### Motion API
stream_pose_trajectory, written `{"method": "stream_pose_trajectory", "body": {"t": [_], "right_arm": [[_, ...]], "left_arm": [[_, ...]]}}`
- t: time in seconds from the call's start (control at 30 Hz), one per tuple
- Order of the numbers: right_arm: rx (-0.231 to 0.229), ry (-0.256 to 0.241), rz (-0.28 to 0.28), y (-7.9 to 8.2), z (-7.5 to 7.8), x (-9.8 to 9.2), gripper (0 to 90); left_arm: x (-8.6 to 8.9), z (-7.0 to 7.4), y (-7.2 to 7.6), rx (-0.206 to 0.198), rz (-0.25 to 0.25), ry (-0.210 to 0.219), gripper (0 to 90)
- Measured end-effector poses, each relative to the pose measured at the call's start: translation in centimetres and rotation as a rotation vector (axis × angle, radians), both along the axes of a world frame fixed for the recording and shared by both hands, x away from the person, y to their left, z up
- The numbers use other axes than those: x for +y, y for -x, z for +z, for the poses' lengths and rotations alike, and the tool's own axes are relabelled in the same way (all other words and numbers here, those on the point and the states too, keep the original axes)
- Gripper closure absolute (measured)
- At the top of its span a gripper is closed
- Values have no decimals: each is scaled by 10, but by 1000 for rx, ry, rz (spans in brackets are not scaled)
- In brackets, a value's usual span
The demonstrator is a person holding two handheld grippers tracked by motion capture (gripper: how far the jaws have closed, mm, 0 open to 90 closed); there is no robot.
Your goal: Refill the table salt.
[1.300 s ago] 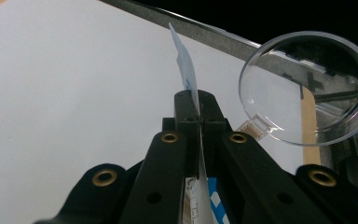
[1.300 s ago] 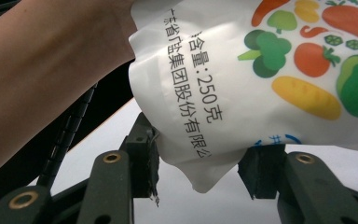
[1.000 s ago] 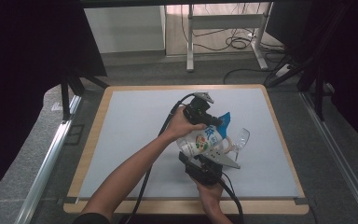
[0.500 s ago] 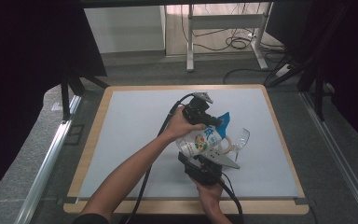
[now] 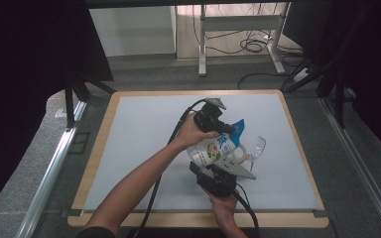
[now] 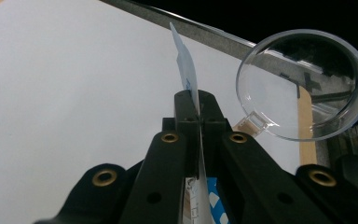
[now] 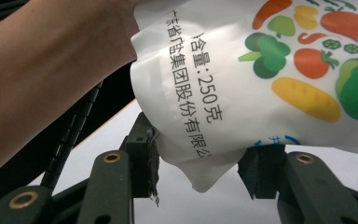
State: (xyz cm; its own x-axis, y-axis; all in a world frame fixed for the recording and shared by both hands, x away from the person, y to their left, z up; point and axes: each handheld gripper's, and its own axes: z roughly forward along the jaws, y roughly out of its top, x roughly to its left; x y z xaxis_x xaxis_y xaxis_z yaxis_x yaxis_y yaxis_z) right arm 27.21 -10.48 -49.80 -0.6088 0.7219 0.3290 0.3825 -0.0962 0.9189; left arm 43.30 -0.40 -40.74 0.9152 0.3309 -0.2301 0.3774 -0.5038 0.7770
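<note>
I see the pouch (image 5: 219,147) lifted above the tabletop (image 5: 139,129), its long axis slanting, blue top toward the far right. My left gripper (image 6: 199,100) is clamped on that top edge. My right gripper (image 7: 198,161) gapes wide around the pouch's lower corner. A clear cup (image 5: 256,148) lies just right of the pouch.

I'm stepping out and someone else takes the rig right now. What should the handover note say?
Left tool: shut on the pouch's thin top edge, holding it tilted over the white mat.
Right tool: open, jaws either side of the pouch's lower corner, not clamped.
Clear glass: beside the pouch; whether it holds anything cannot be told.
Done: pouch lifted.
Left: probably grip the corner, then pour or open; this is a guess.
</note>
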Motion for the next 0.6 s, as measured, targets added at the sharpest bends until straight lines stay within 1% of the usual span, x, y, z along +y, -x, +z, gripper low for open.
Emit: {"method": "stream_pose_trajectory", "body": {"t": [0.17, 0.23, 0.43, 0.6], "right_arm": [[-1, -7, 5, 0, 0, -1, 540], [-4, -8, 6, 0, 1, -2, 541], [-1, -4, -13, 0, 1, 1, 541], [5, -7, -14, 0, 1, 1, 541]], "left_arm": [[1, 1, 0, 2, -5, 3, 897], [1, 1, 0, 3, -8, 11, 897], [-2, 0, -1, 3, -10, -3, 897], [-3, 0, -1, 5, -8, -7, 897]]}}
